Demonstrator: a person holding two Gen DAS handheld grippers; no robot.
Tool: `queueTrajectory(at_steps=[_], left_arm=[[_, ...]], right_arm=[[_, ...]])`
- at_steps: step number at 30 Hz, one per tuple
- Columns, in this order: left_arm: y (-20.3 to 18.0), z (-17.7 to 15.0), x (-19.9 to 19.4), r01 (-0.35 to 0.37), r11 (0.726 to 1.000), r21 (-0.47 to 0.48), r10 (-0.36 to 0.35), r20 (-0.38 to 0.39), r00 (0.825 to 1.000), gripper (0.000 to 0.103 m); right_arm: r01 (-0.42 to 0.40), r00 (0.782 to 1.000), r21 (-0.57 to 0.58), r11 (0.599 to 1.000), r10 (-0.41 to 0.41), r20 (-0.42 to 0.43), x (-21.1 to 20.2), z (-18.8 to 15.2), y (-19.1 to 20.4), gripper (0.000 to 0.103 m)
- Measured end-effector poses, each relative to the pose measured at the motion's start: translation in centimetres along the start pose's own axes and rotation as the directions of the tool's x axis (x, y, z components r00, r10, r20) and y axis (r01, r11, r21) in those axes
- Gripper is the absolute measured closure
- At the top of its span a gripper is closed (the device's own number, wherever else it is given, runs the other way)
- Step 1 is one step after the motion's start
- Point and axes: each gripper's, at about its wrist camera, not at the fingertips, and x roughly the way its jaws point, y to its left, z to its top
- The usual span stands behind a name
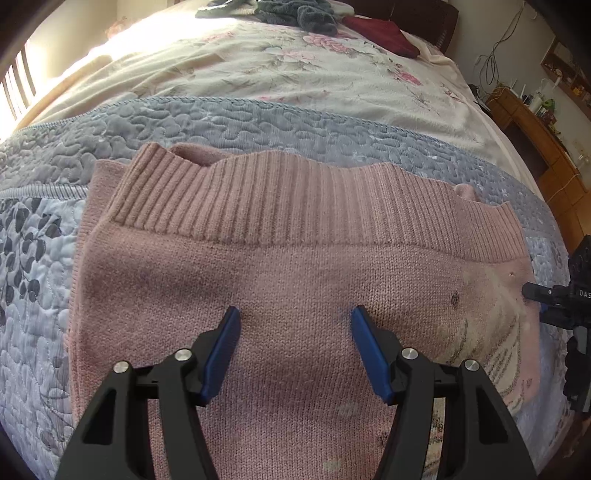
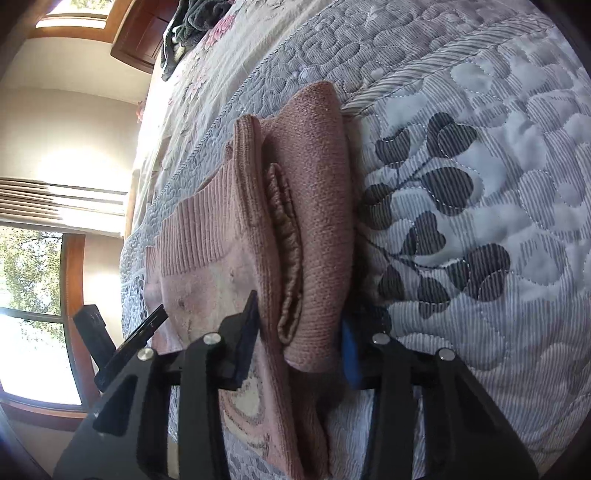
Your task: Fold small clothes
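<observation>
Lying flat on the grey-blue quilt (image 1: 258, 122), one pink sweater (image 1: 295, 266) fills the middle of the left wrist view, its ribbed hem (image 1: 280, 199) toward twelve o'clock and a pale printed patch at four o'clock. At nine o'clock a folded layer shows along the sweater's edge. The left gripper (image 1: 295, 325) hovers over the centre of the knit with its two blue-padded fingers spread wide and nothing between them. At three o'clock the tip of the right gripper (image 1: 532, 291) touches the sweater's side edge.

In the right wrist view the right gripper (image 2: 299, 332) straddles a thick bundle of folded knit; its fingers stand apart on either side, and whether they actually squeeze the cloth I cannot tell.

The knit looks soft, light and floppy, likely to sag and stretch, so a double-layer edge or the firmer ribbing seems the best hold. Counted: one sweater, two grippers, one dark clothes pile (image 1: 295, 14) at twelve o'clock.
</observation>
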Motion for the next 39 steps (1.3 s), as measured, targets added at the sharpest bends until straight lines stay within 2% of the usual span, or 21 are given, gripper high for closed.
queueTrajectory(at_steps=[3, 13, 18, 22, 26, 29, 34, 39], left_arm=[[0.1, -0.1, 0.1, 0.004, 1.000, 0.004, -0.004, 0.004, 1.000, 0.040], [0.1, -0.1, 0.3, 0.010, 1.000, -0.002, -0.010, 0.006, 1.000, 0.039], [0.4, -0.1, -0.4, 0.026, 0.999, -0.019, -0.026, -0.001, 1.000, 0.039], [1.1, -0.8, -2.2, 0.079, 0.996, -0.031, -0.079, 0.014, 0.997, 0.039], [2.3, -1.5, -4.1, 0.138, 0.988, -0.066, -0.136, 0.037, 0.990, 0.039], [3.1, -1.7, -5.5, 0.168, 0.983, -0.077, -0.163, 0.064, 0.985, 0.039], [4.7, -1.4, -7.2, 0.214, 0.971, -0.107, -0.204, 0.097, 0.974, 0.039], [6.3, -1.2, -7.7, 0.296, 0.938, -0.181, -0.279, 0.116, 0.953, 0.039]], right_arm=[[-0.021, 1.000, 0.003, 1.000, 0.021, 0.014, -0.1, -0.2, -0.4, 0.079], [-0.011, 1.000, 0.010, 1.000, 0.011, 0.022, 0.0, -0.5, -1.2, 0.080], [-0.021, 0.999, 0.006, 1.000, 0.020, 0.037, -0.6, -0.4, 0.4, 0.082], [-0.078, 0.996, -0.072, 0.994, 0.081, 0.048, -2.1, -0.5, 4.7, 0.083], [-0.073, 0.997, -0.205, 0.976, 0.078, 0.015, -1.8, -0.7, 11.4, 0.083], [-0.064, 0.998, -0.298, 0.952, 0.059, -0.027, -0.1, -1.5, 16.2, 0.084], [0.003, 0.995, -0.410, 0.912, -0.044, -0.090, 5.1, -3.2, 21.6, 0.084], [0.079, 0.977, -0.437, 0.896, -0.158, -0.146, 10.5, -4.0, 22.8, 0.083]])
